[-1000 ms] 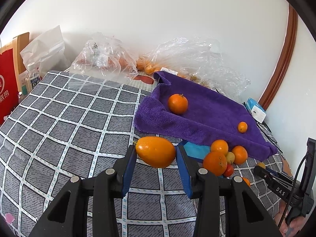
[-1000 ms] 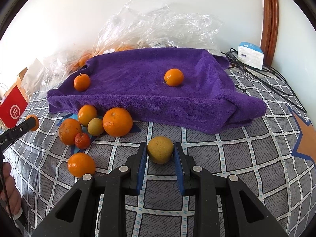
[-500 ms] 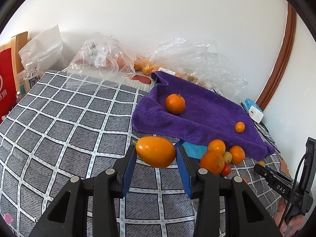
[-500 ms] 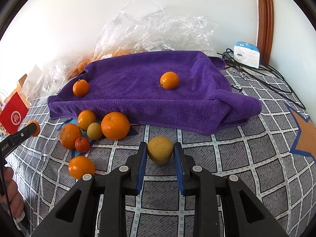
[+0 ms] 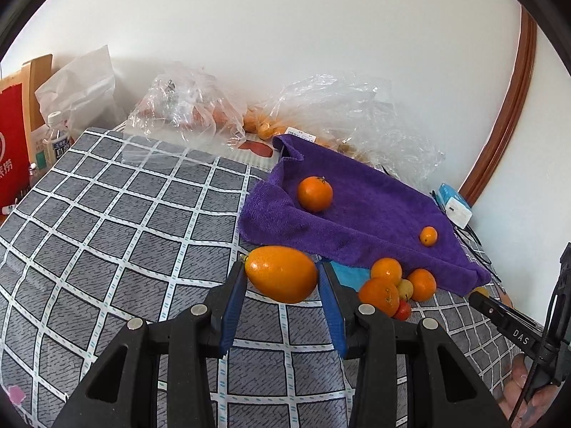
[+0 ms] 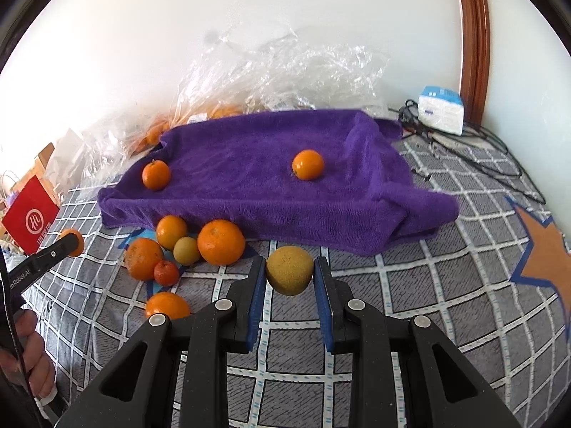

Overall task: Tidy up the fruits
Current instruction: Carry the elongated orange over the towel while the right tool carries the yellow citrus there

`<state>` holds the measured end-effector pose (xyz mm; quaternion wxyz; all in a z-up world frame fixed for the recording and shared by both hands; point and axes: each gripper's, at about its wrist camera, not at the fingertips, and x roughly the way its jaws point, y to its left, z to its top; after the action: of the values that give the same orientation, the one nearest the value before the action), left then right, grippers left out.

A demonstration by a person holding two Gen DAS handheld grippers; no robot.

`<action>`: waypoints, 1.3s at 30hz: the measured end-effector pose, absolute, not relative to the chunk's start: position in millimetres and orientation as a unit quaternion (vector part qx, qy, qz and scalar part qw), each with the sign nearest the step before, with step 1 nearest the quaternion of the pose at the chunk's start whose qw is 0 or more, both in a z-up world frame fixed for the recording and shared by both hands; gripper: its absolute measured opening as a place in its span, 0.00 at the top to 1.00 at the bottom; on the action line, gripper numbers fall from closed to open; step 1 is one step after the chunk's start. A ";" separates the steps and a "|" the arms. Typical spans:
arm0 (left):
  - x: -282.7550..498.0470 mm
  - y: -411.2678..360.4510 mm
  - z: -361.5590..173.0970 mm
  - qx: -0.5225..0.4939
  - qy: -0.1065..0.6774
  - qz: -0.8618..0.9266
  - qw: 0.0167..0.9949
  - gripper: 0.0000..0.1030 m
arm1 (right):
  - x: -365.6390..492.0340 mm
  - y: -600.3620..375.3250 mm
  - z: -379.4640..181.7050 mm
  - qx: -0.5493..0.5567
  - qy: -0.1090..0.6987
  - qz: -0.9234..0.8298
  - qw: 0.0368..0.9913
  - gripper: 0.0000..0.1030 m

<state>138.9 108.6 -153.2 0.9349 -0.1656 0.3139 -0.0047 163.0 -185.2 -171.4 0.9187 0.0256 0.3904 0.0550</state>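
The purple towel point(image 6: 271, 182) is being used as the landmark; it is being seen spread over the checked tabletop point(image 5: 107, 221), with two small oranges point(image 6: 308, 164) resting on it, well apart from each other. Against the towel's near edge, a loose pile of oranges point(image 6: 220, 241) is being left unsorted. An oblong orange fruit point(image 5: 281, 274) is being held off the tabletop, short of the towel's near edge, clamped lengthwise in the left tool point(image 5: 282, 287). A smaller round yellowish fruit point(image 6: 289, 270) is being gripped at a narrow setting by the right tool point(image 6: 289, 278), also just short of the towel.

Risks being judged: both fruits are being pinched on curved skin, so a slip and roll is likely if the squeeze is eased early. Fruit set down on the towel's sloping folds may be sent rolling off into the pile.
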 end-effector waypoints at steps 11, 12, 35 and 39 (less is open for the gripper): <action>147.8 100.9 -122.8 -0.156 0.316 -0.006 0.936 0.62 | 165.9 -191.8 -138.8 0.026 0.374 0.059 0.925 0.74; 151.3 100.5 -118.8 -0.155 0.315 -0.007 0.936 0.62 | 167.6 -192.8 -136.6 0.027 0.372 0.060 0.926 0.74; 253.0 83.1 -128.7 -0.149 0.360 -0.021 0.921 0.62 | 266.9 -207.3 -156.3 0.012 0.399 0.042 0.916 0.74; 261.1 76.9 -139.8 -0.136 0.366 -0.012 0.920 0.62 | 270.8 -206.7 -171.3 0.006 0.409 0.041 0.912 0.74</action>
<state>261.1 76.9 -139.8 0.9205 -0.1358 0.3663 -0.0119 270.8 -206.7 -171.3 0.9115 0.0057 0.4092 0.0405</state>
